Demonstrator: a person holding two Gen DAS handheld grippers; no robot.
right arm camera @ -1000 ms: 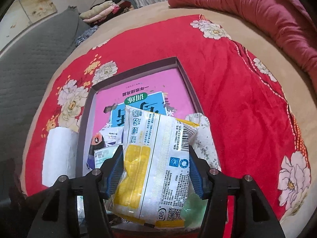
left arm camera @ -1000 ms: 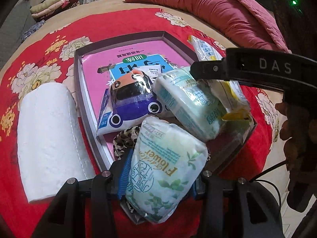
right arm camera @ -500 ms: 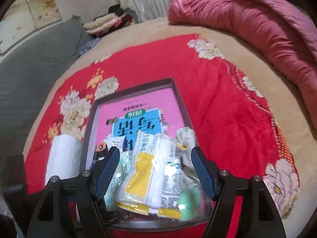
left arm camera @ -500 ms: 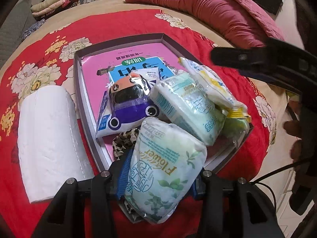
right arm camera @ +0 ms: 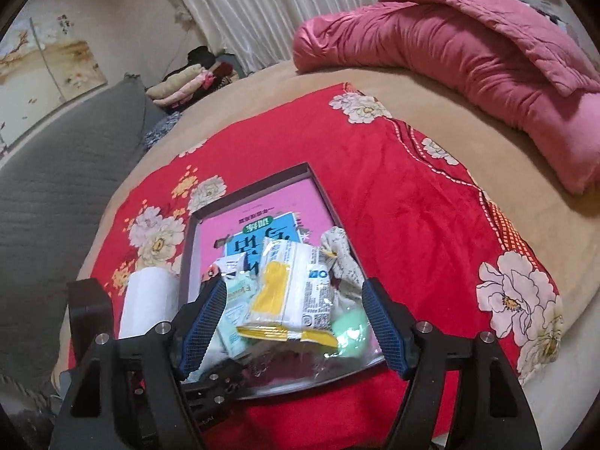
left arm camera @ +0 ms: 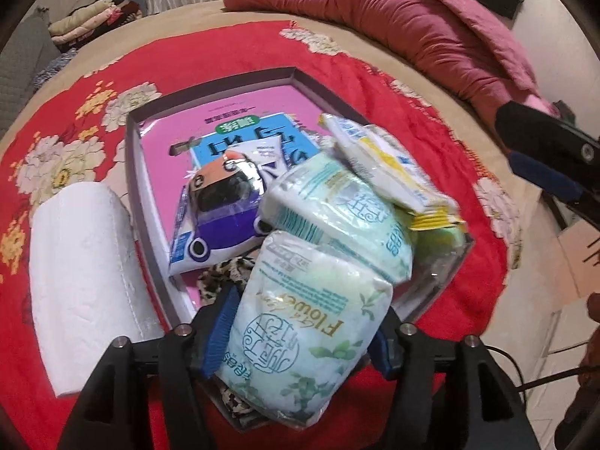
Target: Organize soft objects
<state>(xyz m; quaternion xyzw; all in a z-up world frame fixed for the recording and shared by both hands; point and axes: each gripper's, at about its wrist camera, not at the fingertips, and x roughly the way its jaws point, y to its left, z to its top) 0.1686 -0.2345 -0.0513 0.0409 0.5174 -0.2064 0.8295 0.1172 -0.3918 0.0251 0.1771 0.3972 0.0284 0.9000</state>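
A dark-walled tray (left arm camera: pixel 210 86) with a pink book in it holds a pile of soft packs. My left gripper (left arm camera: pixel 300 333) straddles a green-and-white "Flower" tissue pack (left arm camera: pixel 311 322) at the tray's near corner. Its jaws are opening, with the pack still between them. Behind that pack lie a second tissue pack (left arm camera: pixel 337 206), a car-printed pack (left arm camera: pixel 221 202) and a leopard-print cloth (left arm camera: pixel 217 277). A yellow-and-white pack (right arm camera: pixel 288 285) lies loose on top of the pile. My right gripper (right arm camera: pixel 292 288) hangs open above and in front of it, touching nothing. One of its fingers (left arm camera: pixel 540 161) shows at the right.
A white paper roll (left arm camera: pixel 78 281) lies left of the tray on the red floral blanket (right arm camera: pixel 393 202). A pink quilt (right arm camera: pixel 468 45) is bunched at the back right. Folded clothes (right arm camera: pixel 183 86) and a grey couch (right arm camera: pixel 56 172) are at the back left. A person's hand (left arm camera: pixel 592 307) is at the right edge.
My right gripper let go of the yellow-and-white pack and drew back and up; the pack now lies on the pile. My left jaws have spread slightly around the Flower pack.
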